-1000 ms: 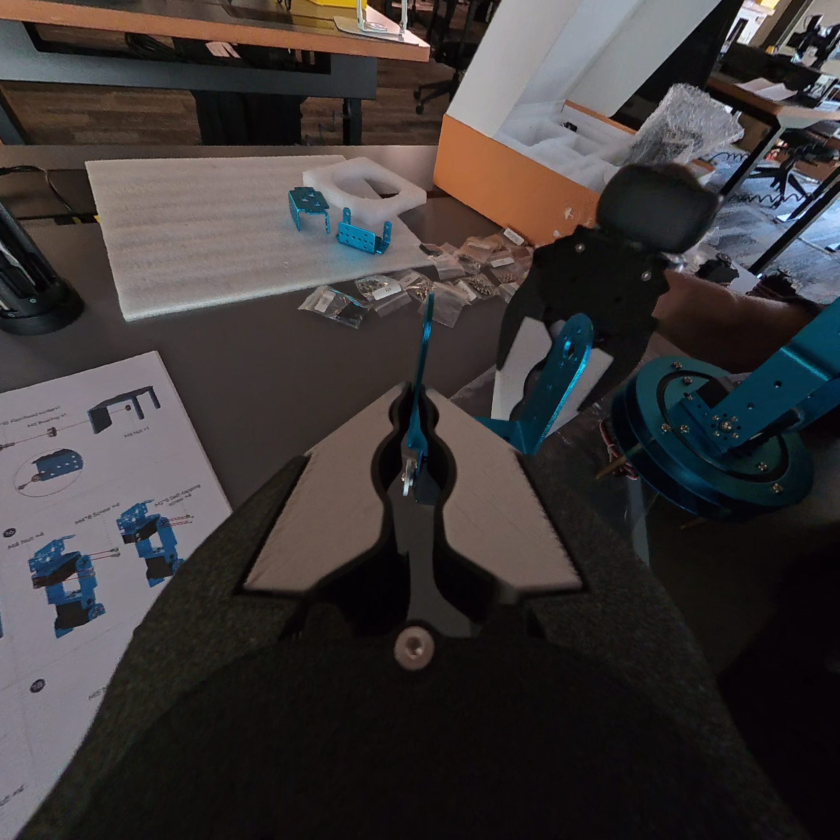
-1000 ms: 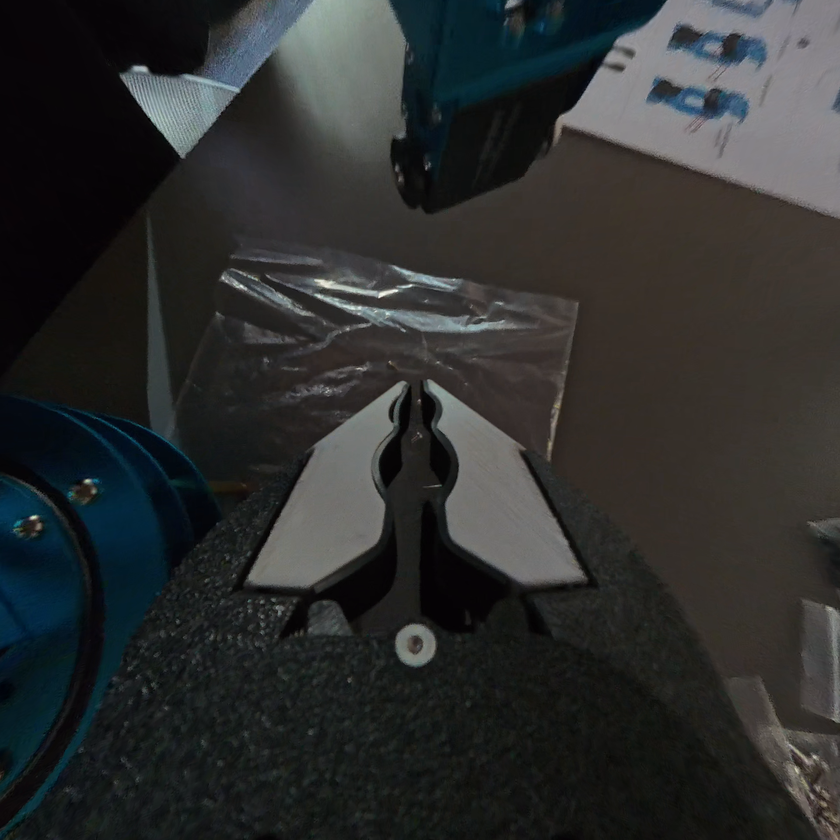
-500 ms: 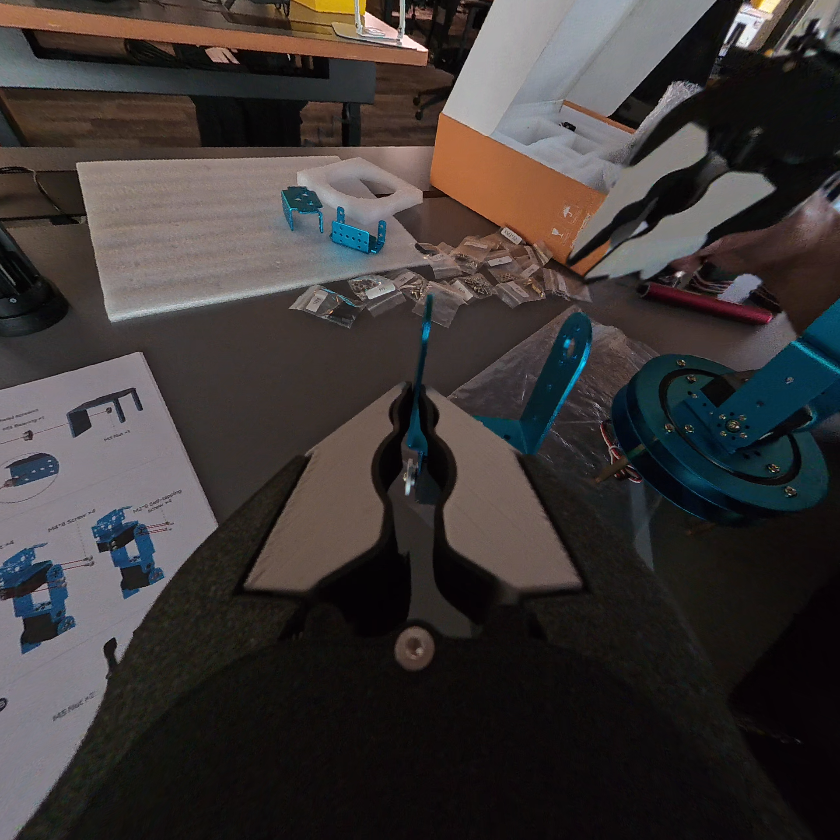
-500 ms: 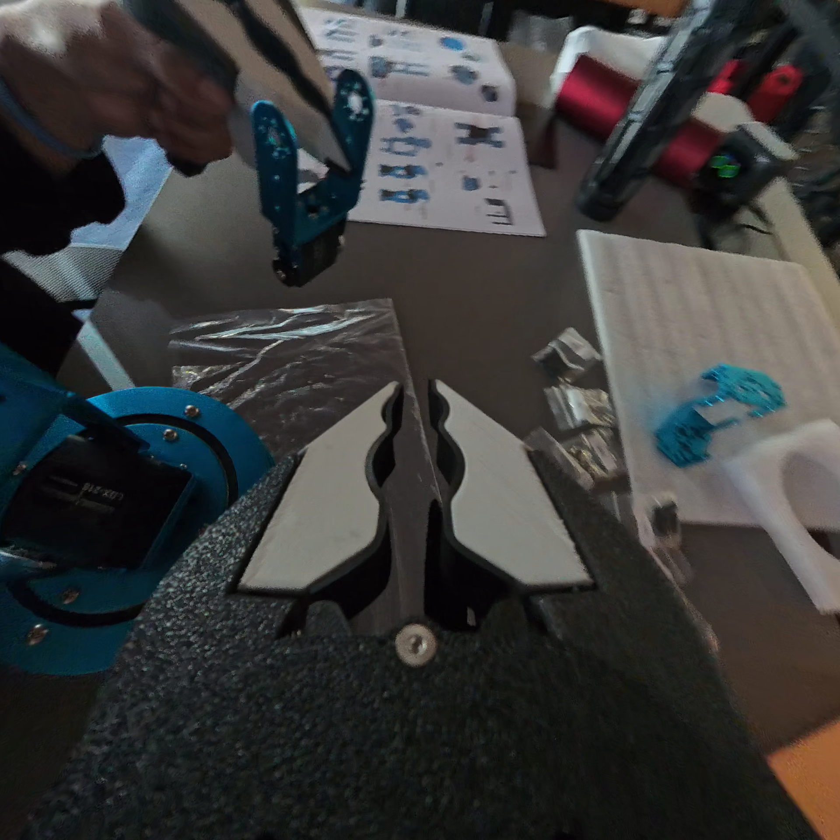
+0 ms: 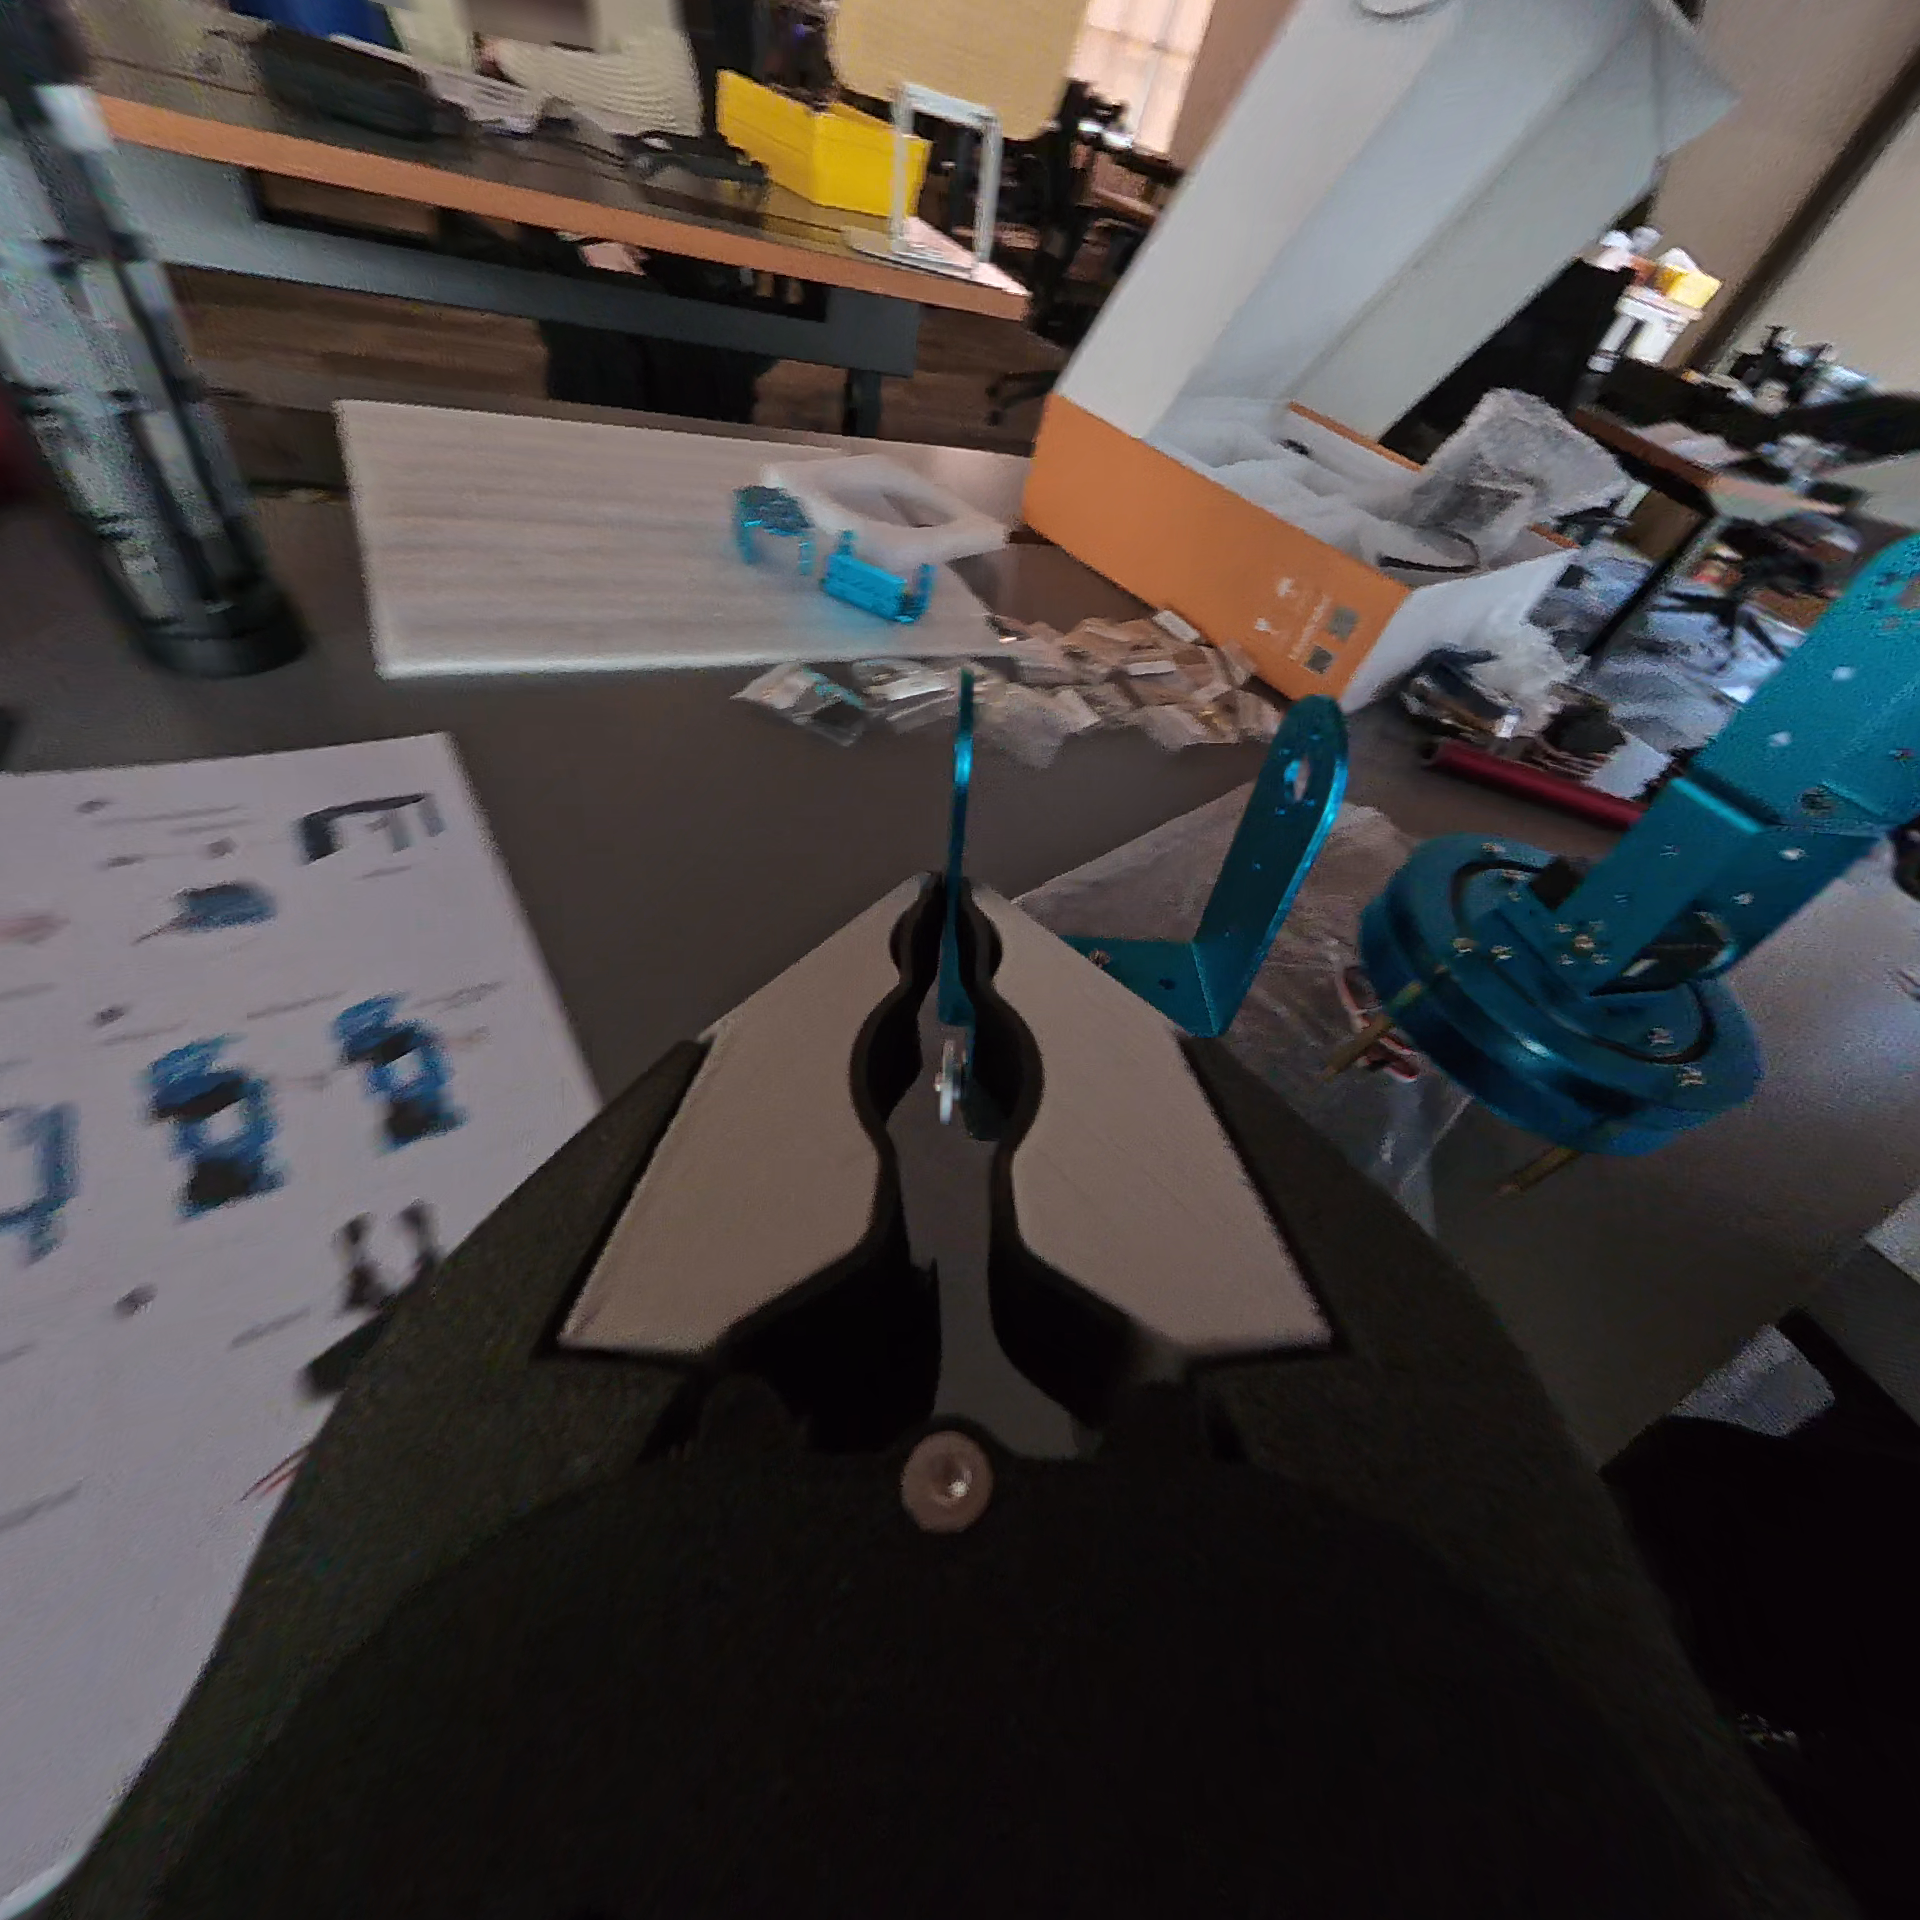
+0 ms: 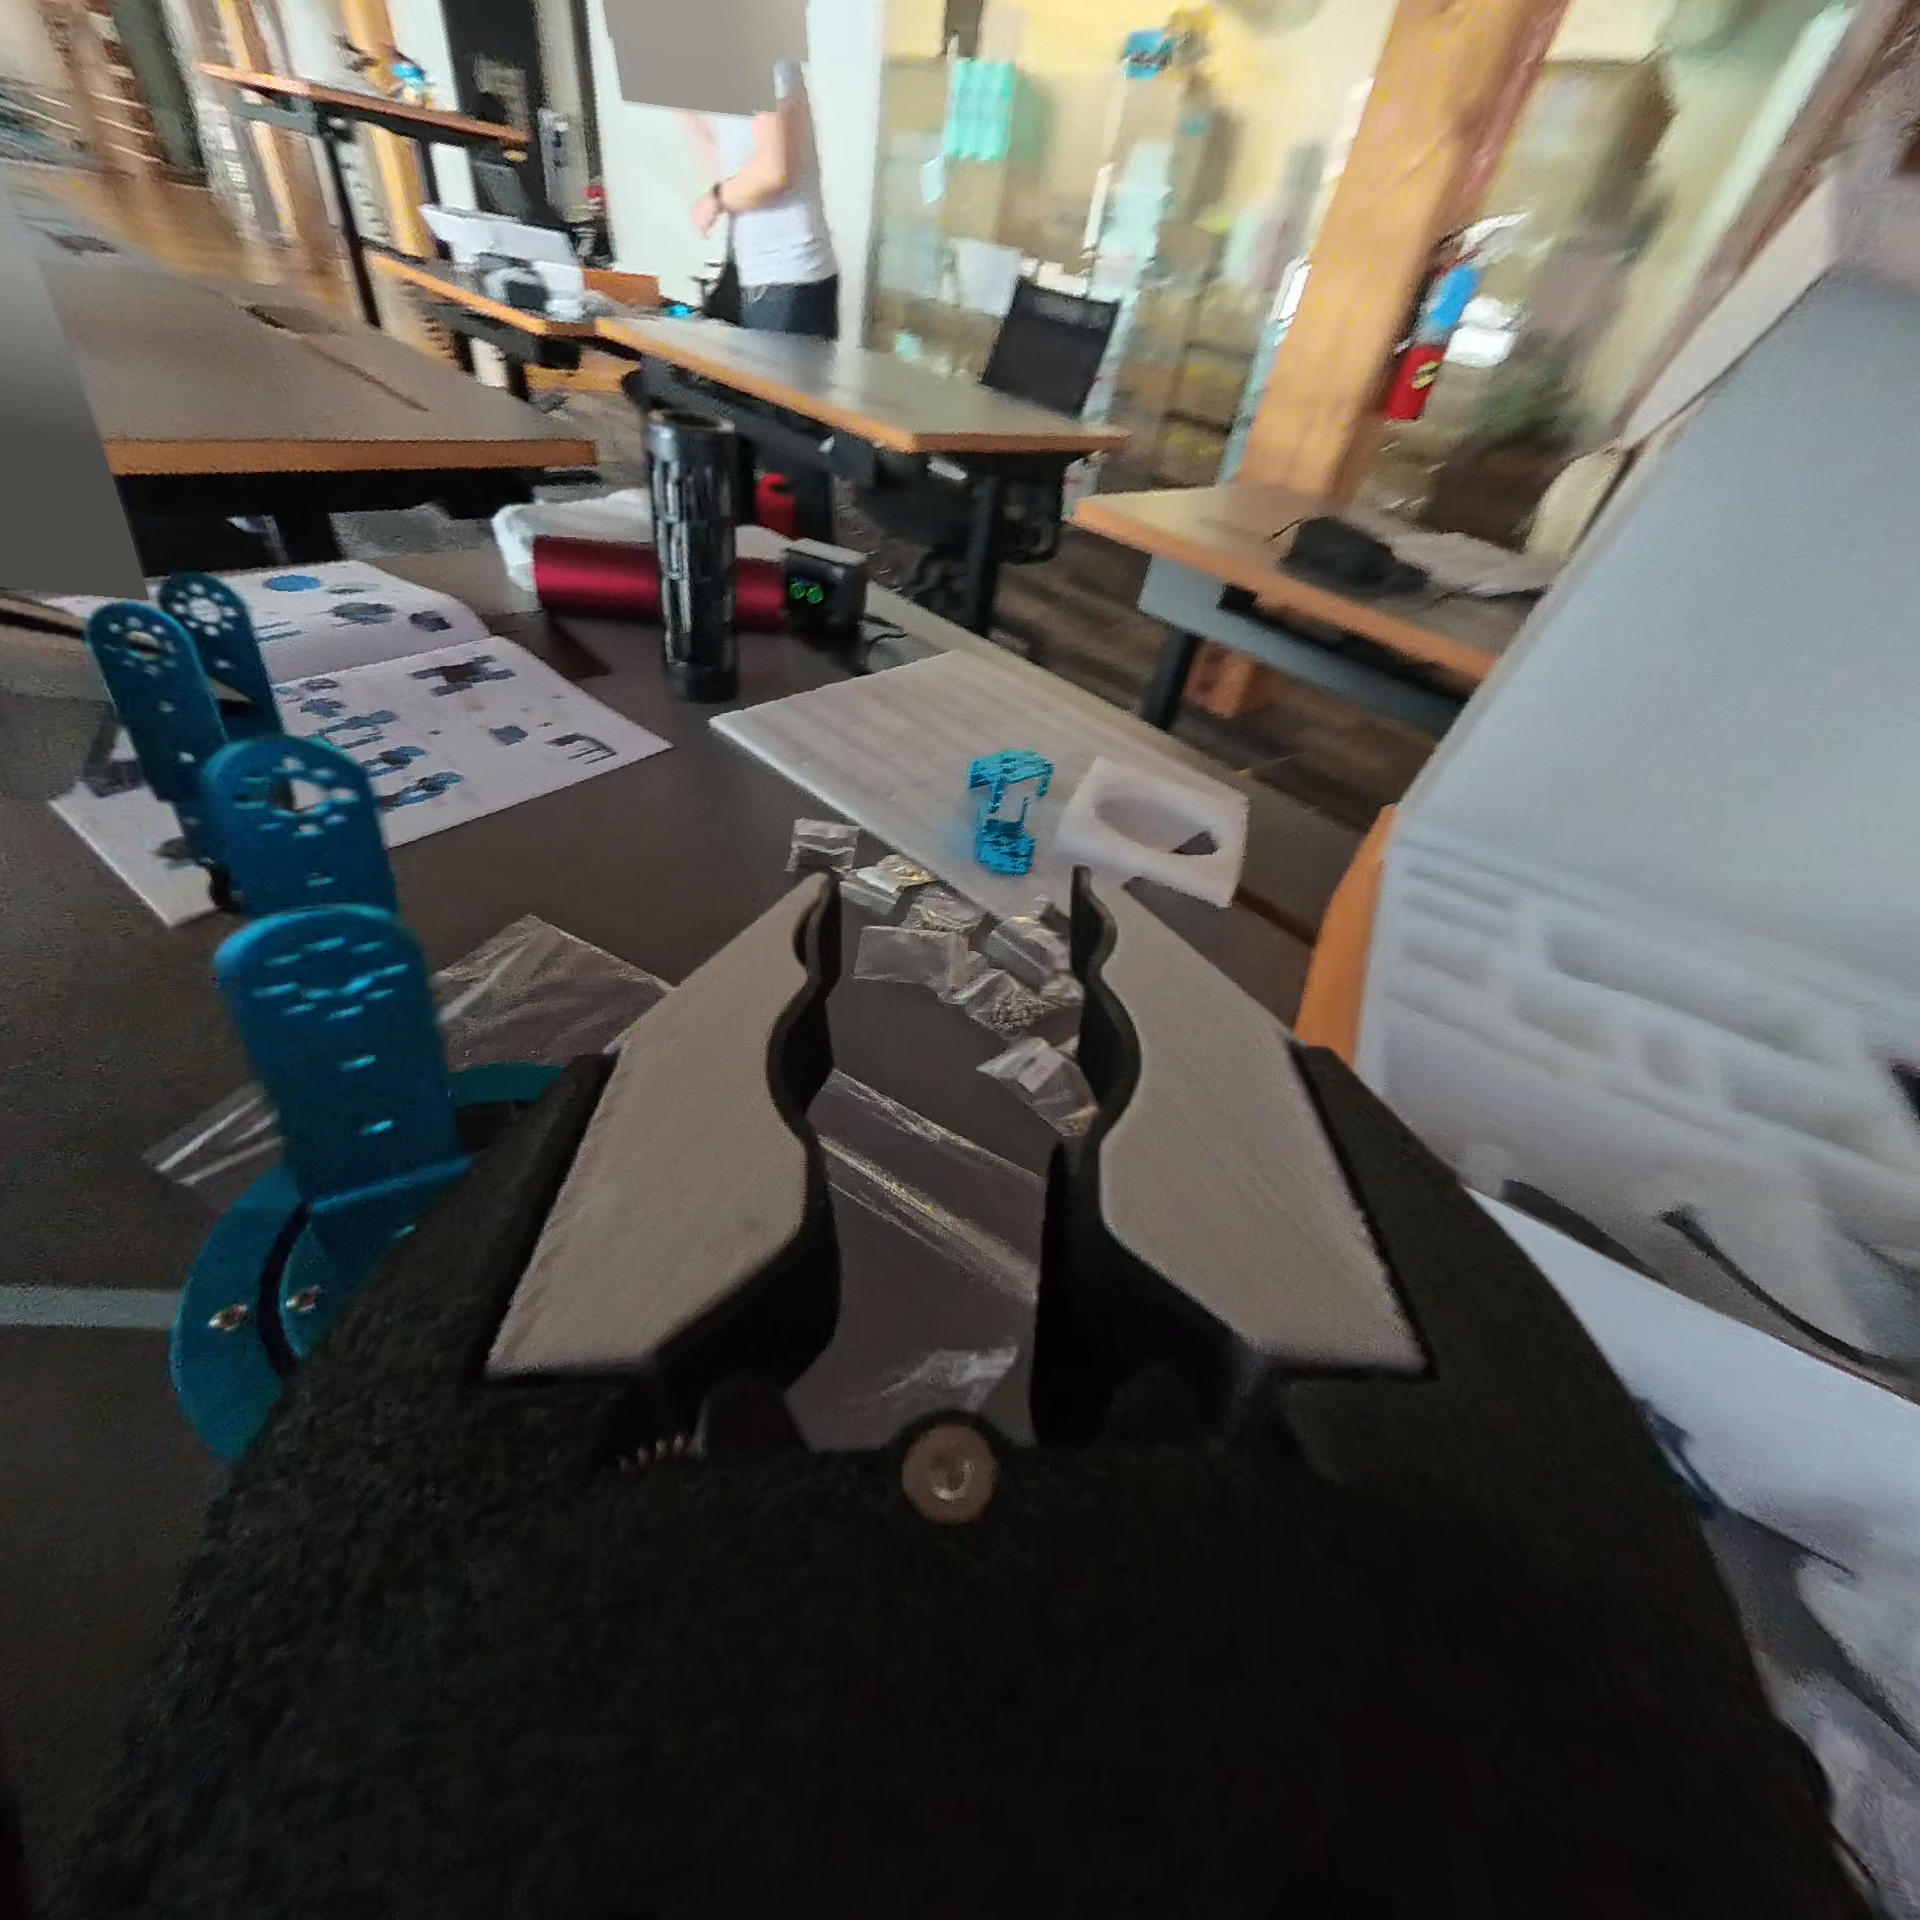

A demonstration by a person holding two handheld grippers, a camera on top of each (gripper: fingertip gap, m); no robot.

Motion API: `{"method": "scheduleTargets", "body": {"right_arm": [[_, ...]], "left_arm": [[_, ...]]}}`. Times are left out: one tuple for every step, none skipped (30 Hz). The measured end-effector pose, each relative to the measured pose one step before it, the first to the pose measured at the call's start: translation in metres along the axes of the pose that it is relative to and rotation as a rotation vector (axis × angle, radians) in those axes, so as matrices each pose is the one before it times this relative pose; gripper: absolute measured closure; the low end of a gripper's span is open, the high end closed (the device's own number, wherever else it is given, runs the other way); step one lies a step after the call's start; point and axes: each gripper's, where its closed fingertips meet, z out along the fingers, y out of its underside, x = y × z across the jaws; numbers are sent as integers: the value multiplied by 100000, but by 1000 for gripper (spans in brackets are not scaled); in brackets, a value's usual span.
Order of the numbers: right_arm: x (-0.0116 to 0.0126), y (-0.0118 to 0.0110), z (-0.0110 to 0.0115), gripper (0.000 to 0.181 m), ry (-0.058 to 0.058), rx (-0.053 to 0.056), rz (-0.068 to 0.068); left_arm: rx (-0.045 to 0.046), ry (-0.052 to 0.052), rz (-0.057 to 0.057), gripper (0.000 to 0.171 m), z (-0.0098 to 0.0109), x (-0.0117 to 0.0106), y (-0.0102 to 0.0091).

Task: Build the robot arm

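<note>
Left tongs [image 5: 951,883]: closed on one upright arm of a blue U-bracket [image 5: 1236,914], seen edge-on; its far end is hidden behind the fingers. Right tongs [image 6: 951,894]: open wide, empty, held above a clear plastic bag [image 6: 914,1174] on the tabletop [image 5: 675,831]. Surroundings are blurred: blue round base [image 5: 1558,1039] just beside the bracket, small parts bags [image 5: 1039,696], instruction sheet [image 5: 208,1039], foam sheet [image 5: 582,540], orange box [image 5: 1195,551].

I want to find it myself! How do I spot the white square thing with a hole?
Look at the big white foam sheet on the dark table. At its end near the orange box sits the white foam block, beside two small blue brackets. Only it is thick, white and hollowed out.
</note>
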Motion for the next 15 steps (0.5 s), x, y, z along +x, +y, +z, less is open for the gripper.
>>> {"method": "scheduleTargets", "body": {"right_arm": [[-459, -410, -996, 139, 2211, 1459, -920], [-539, -305, -801, 141, 1451, 1346, 309], [-559, -140, -606, 143, 1022, 1074, 1353], [-595, 9, -412, 144, 237, 495, 2212], [-592, 158, -264, 143, -236, -43, 2598], [-471, 249, -190, 143, 39, -139, 1916], [-193, 425, -113, 143, 988, -366, 434], [272, 762, 6, 144, 2845, -1330, -837], [827, 1125, 97, 145, 5069, -2627, 239], [854, 1213, 155, 145, 3844, -3159, 2307], [528, 960, 124, 145, 774, -2115, 4251], [415, 538, 41, 145, -389, -81, 4935], [500, 284, -43, 145, 177, 934, 4661], [576, 176, -82, 145, 619, 850, 4064], [556, 40, -107, 145, 577, 795, 3430]], "left_arm": [[-13, -3537, -1109, 171, -1147, -1462, 96], [-352, -4067, -117, 171, -1126, -1615, 81], [-418, -4465, 399, 171, -1102, -1727, 25], [915, -4019, 545, 171, -1068, -1696, -177], [1922, -3591, 403, 171, -1053, -1647, -361], [922, -3743, 403, 171, -947, -1695, -263], [184, -3817, 734, 171, -823, -1681, -188], [164, -3961, 746, 171, -686, -1681, -177], [-577, -3644, 746, 171, -500, -1628, -45], [-1137, -3466, 940, 171, -280, -1574, 45], [-1176, -3318, 1005, 171, -62, -1521, 112], [-633, -2370, 473, 171, 127, -1343, 73], [-485, -531, -435, 171, 298, -1030, 73], [-445, 770, -1229, 171, 377, -784, 46], [31, 1351, -1345, 171, 409, -590, -49]]}}
